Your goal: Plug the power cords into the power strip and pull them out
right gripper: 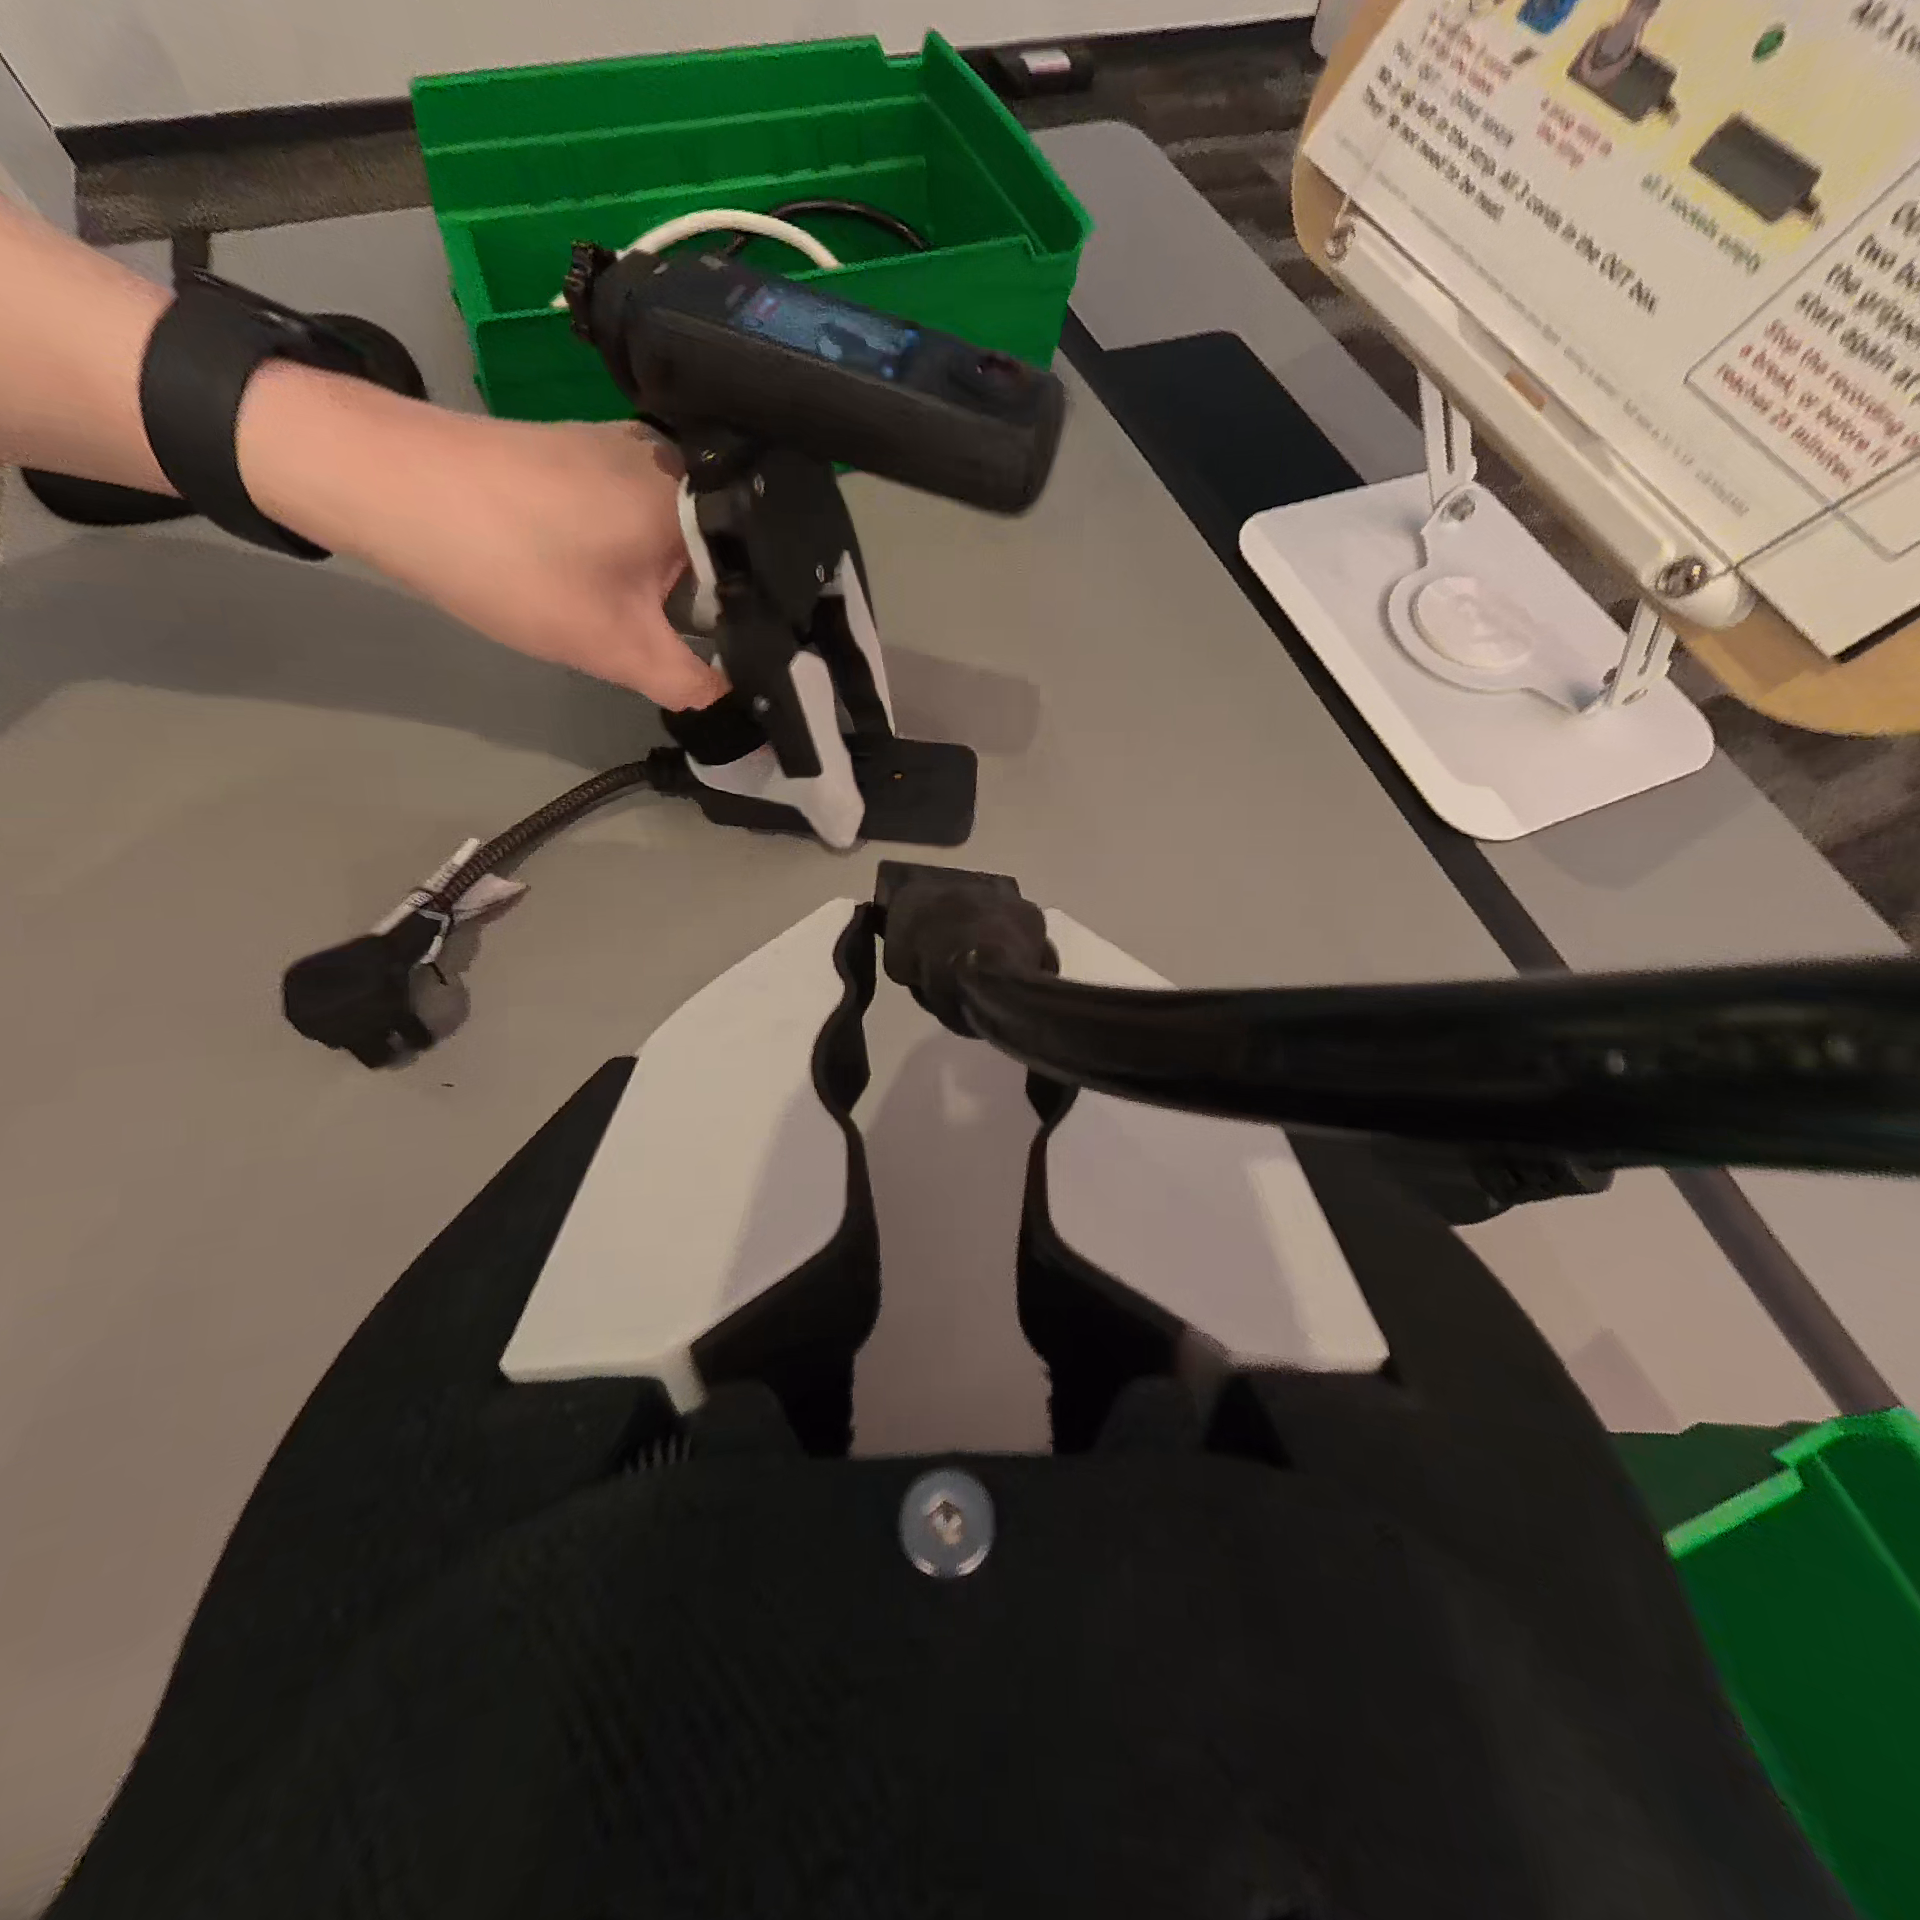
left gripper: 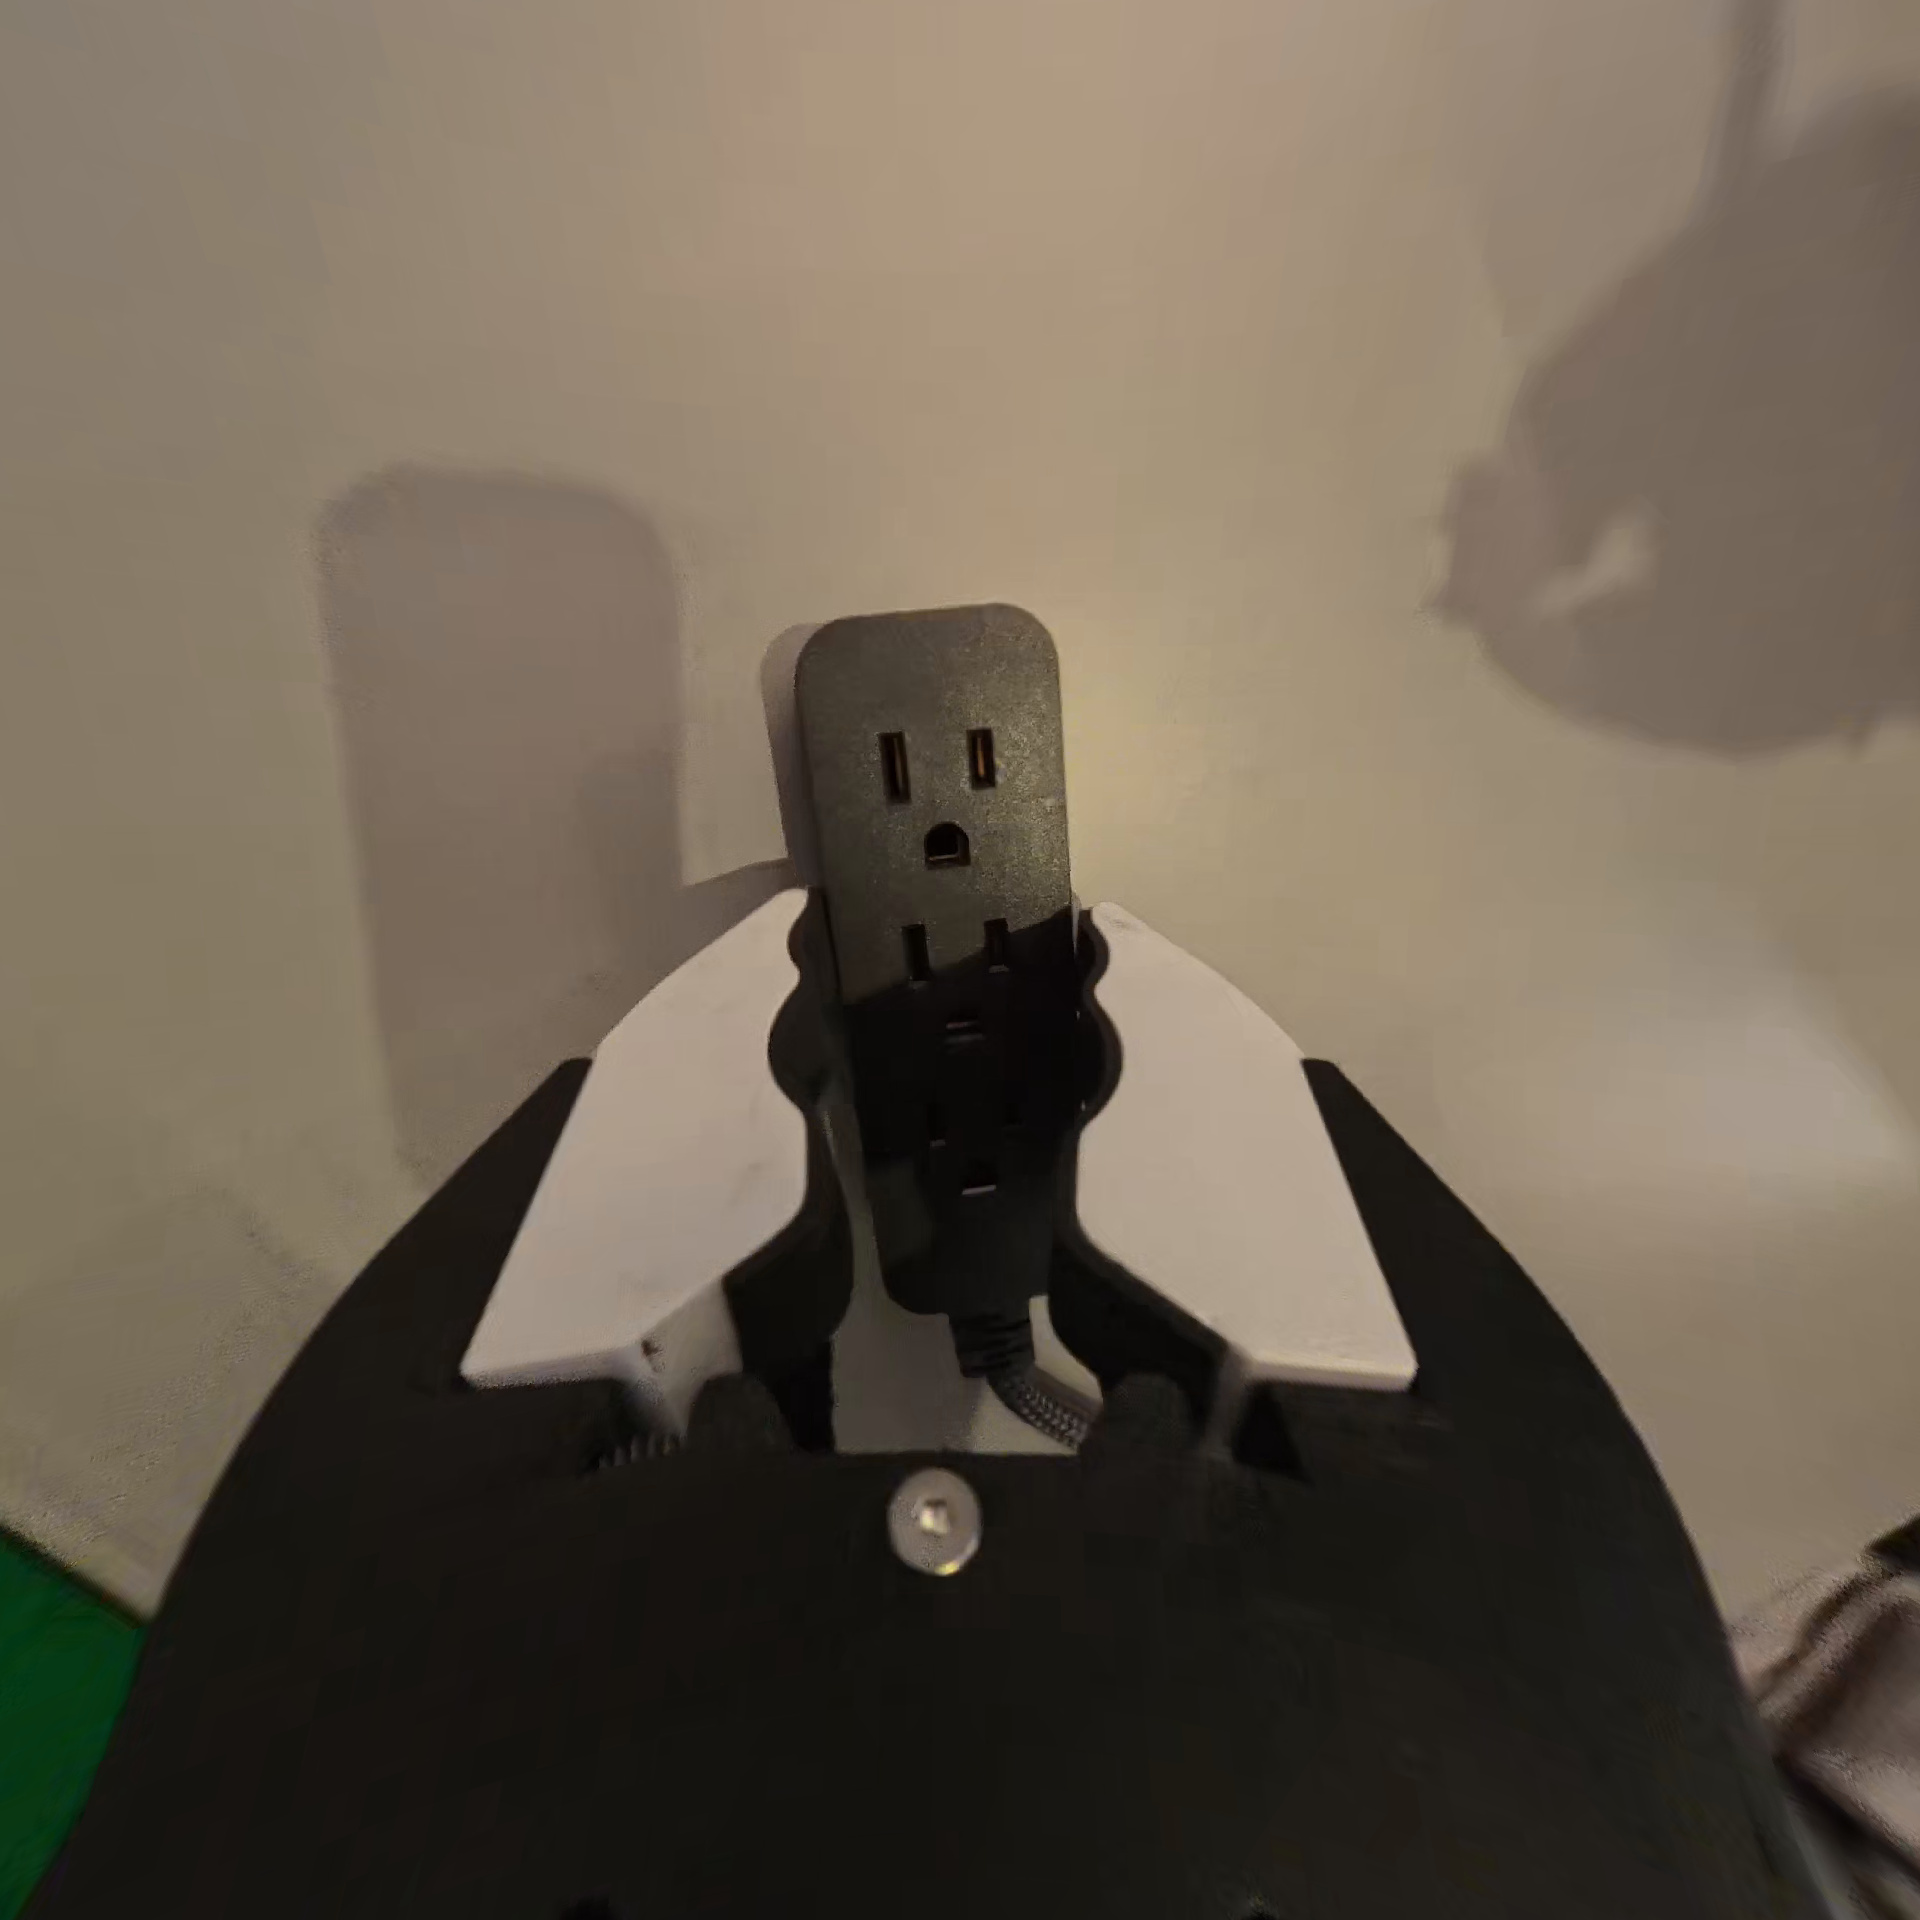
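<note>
In the left wrist view my left gripper [left gripper: 940,935] is shut on a black power strip [left gripper: 930,748]. The strip's empty sockets face the camera and its braided cord [left gripper: 1023,1392] runs back between the fingers. In the right wrist view a hand holds that left gripper [right gripper: 831,790] and pins the strip [right gripper: 925,795] on the grey table [right gripper: 208,1195]. My right gripper [right gripper: 956,925] is shut on a black plug [right gripper: 951,920], just in front of the strip and apart from it. The plug's thick black cord [right gripper: 1455,1049] runs off to the right.
The strip's braided cord ends in its own black plug [right gripper: 353,997] lying at the left. A green bin [right gripper: 748,208] at the back holds white and black cords. A white stand [right gripper: 1475,665] with a printed sheet is at the right. Another green bin [right gripper: 1818,1558] is near right.
</note>
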